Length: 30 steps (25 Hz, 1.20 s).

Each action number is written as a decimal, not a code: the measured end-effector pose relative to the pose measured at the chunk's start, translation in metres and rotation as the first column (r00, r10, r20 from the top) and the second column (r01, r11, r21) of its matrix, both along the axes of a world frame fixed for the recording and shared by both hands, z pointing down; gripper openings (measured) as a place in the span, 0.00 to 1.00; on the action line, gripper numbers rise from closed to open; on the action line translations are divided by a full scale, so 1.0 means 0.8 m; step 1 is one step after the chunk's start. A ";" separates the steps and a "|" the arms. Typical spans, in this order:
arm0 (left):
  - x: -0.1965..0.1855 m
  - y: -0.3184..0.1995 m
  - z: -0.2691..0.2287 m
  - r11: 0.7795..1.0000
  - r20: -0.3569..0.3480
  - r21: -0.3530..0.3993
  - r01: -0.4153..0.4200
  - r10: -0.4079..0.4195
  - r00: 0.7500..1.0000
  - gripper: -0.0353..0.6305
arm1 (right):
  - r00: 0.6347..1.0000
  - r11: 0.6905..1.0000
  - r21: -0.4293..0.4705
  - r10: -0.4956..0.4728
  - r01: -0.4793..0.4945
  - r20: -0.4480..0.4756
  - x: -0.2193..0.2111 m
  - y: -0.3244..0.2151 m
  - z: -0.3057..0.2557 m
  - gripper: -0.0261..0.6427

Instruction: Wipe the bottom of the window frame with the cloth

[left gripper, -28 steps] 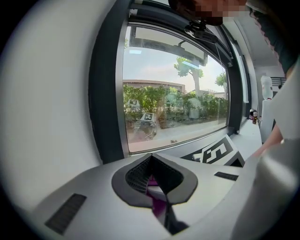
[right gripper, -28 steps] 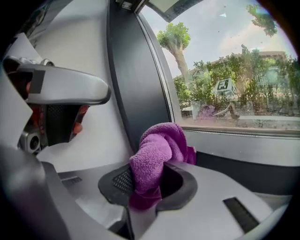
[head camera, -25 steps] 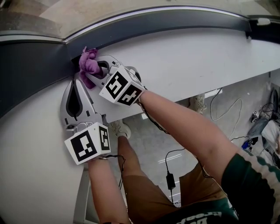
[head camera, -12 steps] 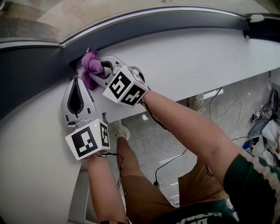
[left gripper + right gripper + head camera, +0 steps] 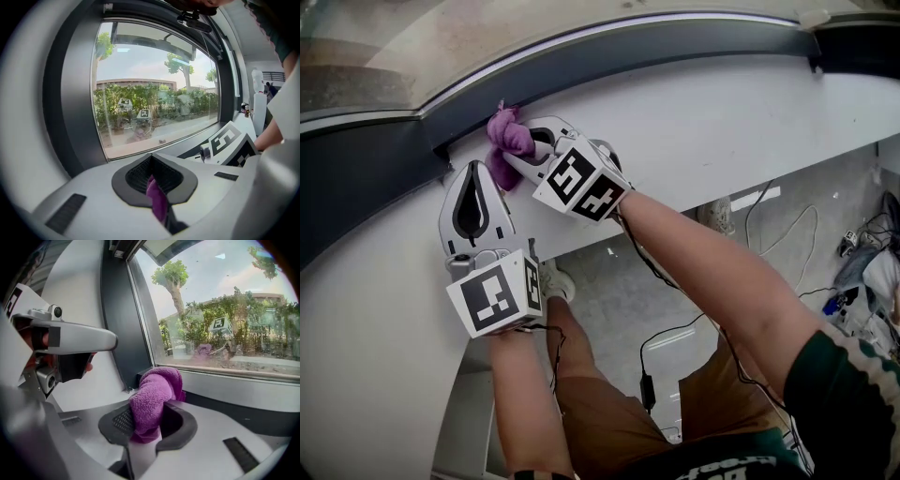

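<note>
A purple cloth (image 5: 508, 141) is pressed against the bottom of the dark window frame (image 5: 675, 42), a little right of the frame's left corner. My right gripper (image 5: 525, 150) is shut on the cloth (image 5: 152, 399), which bulges out of its jaws toward the glass. My left gripper (image 5: 475, 169) rests on the white sill (image 5: 722, 112) just left of the cloth, jaws shut. In the left gripper view a thin purple sliver (image 5: 157, 201) shows in the seam of the left gripper (image 5: 154, 176); I cannot tell what it is.
The sill runs right along the frame to a fitting (image 5: 814, 17) at the far end. Below the sill's edge are the floor, loose cables (image 5: 787, 225), a black charger (image 5: 647, 389) and the person's legs. Bags and clutter (image 5: 862, 272) lie at the right.
The right gripper has slid the cloth rightward along the frame's bottom, away from the left corner. The left gripper has followed it to the right on the sill.
</note>
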<state>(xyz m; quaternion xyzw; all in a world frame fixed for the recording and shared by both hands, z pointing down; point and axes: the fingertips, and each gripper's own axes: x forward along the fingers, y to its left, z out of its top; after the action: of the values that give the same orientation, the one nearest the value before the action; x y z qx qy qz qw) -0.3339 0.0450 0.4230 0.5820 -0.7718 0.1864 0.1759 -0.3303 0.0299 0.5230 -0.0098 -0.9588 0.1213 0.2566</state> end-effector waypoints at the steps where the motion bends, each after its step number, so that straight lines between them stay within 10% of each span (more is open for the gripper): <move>1: 0.004 -0.004 -0.001 1.000 -0.002 0.003 -0.006 0.006 1.000 0.06 | 1.000 1.000 -0.006 0.007 -0.007 0.002 0.004 -0.004 -0.001 0.19; 30: 0.158 -0.125 0.001 0.982 -0.015 -0.010 -0.189 0.189 0.982 0.06 | 0.991 0.991 -0.031 0.127 -0.128 -0.045 0.168 -0.119 0.006 0.19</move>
<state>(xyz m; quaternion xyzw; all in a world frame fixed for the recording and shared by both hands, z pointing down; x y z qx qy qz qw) -0.2072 -0.0552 0.4238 0.6528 -0.7107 0.2027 0.1662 -0.1955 -0.0655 0.5281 0.0496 -0.9495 0.1538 0.2688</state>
